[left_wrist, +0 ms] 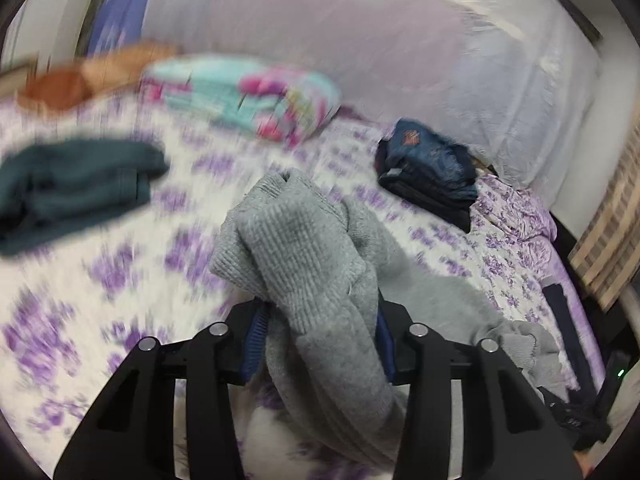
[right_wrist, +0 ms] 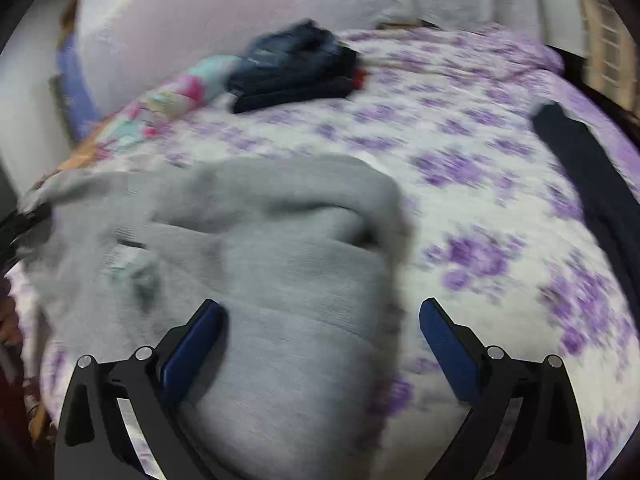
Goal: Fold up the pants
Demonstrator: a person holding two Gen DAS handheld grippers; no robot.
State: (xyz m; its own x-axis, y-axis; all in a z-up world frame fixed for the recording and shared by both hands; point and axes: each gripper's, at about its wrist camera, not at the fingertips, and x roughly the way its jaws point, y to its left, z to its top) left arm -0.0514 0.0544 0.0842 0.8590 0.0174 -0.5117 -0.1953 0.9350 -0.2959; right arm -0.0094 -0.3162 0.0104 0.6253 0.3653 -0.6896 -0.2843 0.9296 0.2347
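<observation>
L tool (left_wrist: 320, 344) is clamped on the grey pants (left_wrist: 304, 248): ribbed fabric bunched between its blue pads (left_wrist: 256, 336), rising just ahead of the tool and trailing down below and to the R of it onto the bed (left_wrist: 120, 272). No earlier pic given, so only the grip itself is told.

R tool (right_wrist: 320, 340) stands wide apart, gripping nothing; pants (right_wrist: 248, 248) lie under and ahead of it, the L pad (right_wrist: 192, 344) over the fabric, R pad (right_wrist: 448, 352) over the purple-flowered bedspread (right_wrist: 480, 200). Contact w/ cloth: can't tell, pic blurred.

Ahead-left of L tool: dark green garment (left_wrist: 76, 188). Further ahead: multicolour folded cloth (left_wrist: 256, 96). Ahead-right: stack of folded dark blue clothes (left_wrist: 428, 168). Far R of R tool: dark strip of fabric (right_wrist: 588, 172) at bed's edge.
</observation>
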